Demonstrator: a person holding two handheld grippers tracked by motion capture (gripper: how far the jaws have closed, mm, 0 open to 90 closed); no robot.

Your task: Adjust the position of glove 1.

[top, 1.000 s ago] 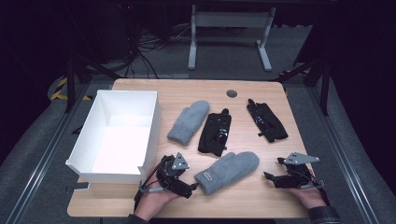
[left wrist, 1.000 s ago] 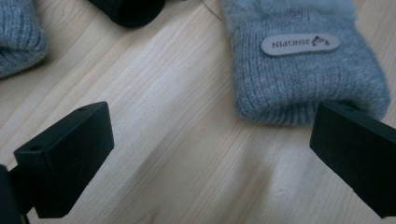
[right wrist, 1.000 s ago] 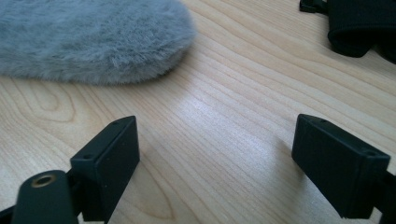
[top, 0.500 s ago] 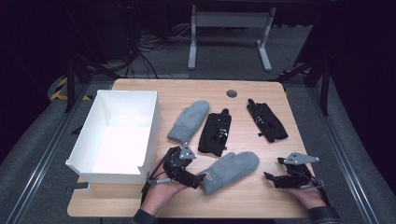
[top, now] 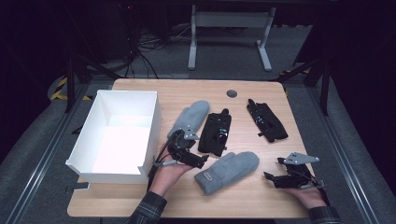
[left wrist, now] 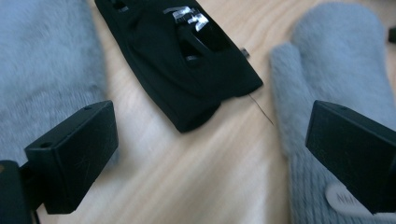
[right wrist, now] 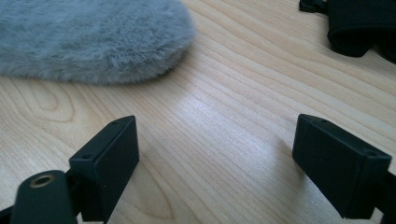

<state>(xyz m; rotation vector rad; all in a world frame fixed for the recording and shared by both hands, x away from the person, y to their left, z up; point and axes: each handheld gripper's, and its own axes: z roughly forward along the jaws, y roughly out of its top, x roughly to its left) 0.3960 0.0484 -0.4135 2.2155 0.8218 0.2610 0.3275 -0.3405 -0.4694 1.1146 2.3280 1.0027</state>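
Note:
Two grey fleece mittens and two black gloves lie on the wooden table (top: 261,200). One mitten (top: 192,117) is farther back, the other (top: 228,171) lies near the front. A black glove (top: 217,133) rests between them, and the second black glove (top: 267,120) lies to the right. My left gripper (top: 200,149) is open low over the table, with the black glove's cuff (left wrist: 196,74) just ahead of its jaws, the near mitten (left wrist: 336,79) at one side and the far mitten (left wrist: 42,65) at the other. My right gripper (top: 273,169) is open over bare wood, right of the near mitten (right wrist: 93,37).
A white open box (top: 116,135) with nothing in it stands at the table's left, close to my left hand. A small round grey cap (top: 231,93) sits in the tabletop near the back edge. A black glove's edge (right wrist: 364,25) lies ahead of the right gripper.
My left gripper has moved forward and a little right, into the gap between the two mittens and up to the black glove's cuff. The right gripper has stayed put.

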